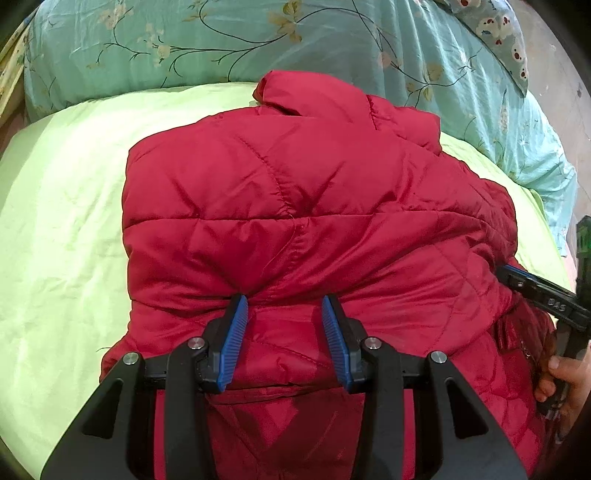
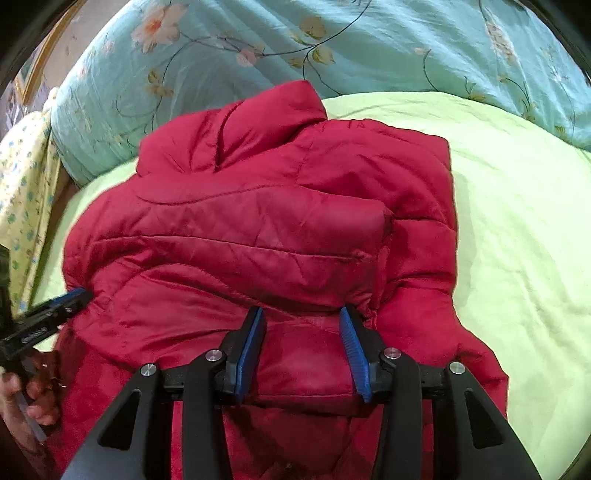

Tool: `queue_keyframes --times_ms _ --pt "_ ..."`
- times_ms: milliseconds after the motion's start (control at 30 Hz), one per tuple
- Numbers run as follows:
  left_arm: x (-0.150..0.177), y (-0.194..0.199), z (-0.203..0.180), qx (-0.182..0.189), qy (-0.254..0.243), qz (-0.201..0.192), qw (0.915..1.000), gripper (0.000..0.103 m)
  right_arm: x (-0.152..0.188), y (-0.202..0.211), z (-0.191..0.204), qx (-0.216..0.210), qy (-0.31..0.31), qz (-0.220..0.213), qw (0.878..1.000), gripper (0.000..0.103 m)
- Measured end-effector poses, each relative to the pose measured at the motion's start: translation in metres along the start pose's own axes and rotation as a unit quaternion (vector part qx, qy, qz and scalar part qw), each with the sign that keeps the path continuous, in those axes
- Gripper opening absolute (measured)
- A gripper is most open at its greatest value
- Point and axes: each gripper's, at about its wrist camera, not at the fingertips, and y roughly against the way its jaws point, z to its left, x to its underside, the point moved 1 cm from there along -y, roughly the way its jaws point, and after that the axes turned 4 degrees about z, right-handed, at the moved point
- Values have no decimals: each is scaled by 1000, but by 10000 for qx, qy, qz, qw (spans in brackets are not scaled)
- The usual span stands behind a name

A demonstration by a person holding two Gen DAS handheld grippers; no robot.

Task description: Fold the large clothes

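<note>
The red puffer jacket (image 1: 295, 206) is lying in the middle of both views on the green sheet (image 1: 62, 206), collar at the top. The left gripper (image 1: 284, 306) and right gripper (image 2: 303, 317) are sitting wide open, holding nothing, by its near bottom edge.

A pale green bedsheet (image 1: 62, 206) lay spread wide, lightly creased. Beyond it, a teal floral quilt (image 1: 207, 44) was bunched up along the far edge, leafy vines printed across it. A patterned pillow (image 1: 506, 33) with red dots sat on top, and a yellow flowered cloth (image 2: 26, 184) hung beside the quilt.
</note>
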Motion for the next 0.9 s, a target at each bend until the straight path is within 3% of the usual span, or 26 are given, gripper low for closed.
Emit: queue_keyframes --times_ms 167,233,467,900 --pt "-3 -1 -4 -143 -40 101 9998 41 14 39 -2 -237 -162 -96 9995 45" --pt "-3 2 -6 -199 -46 109 9997 41 25 56 -4 -368 -212 -95 9991 51" --pt "10 33 1 -62 39 36 10000 51 61 99 -20 -518 -335 -107 9980 58" --pt "92 98 44 60 587 29 9983 51 122 135 -61 -383 -721 62 9966 62"
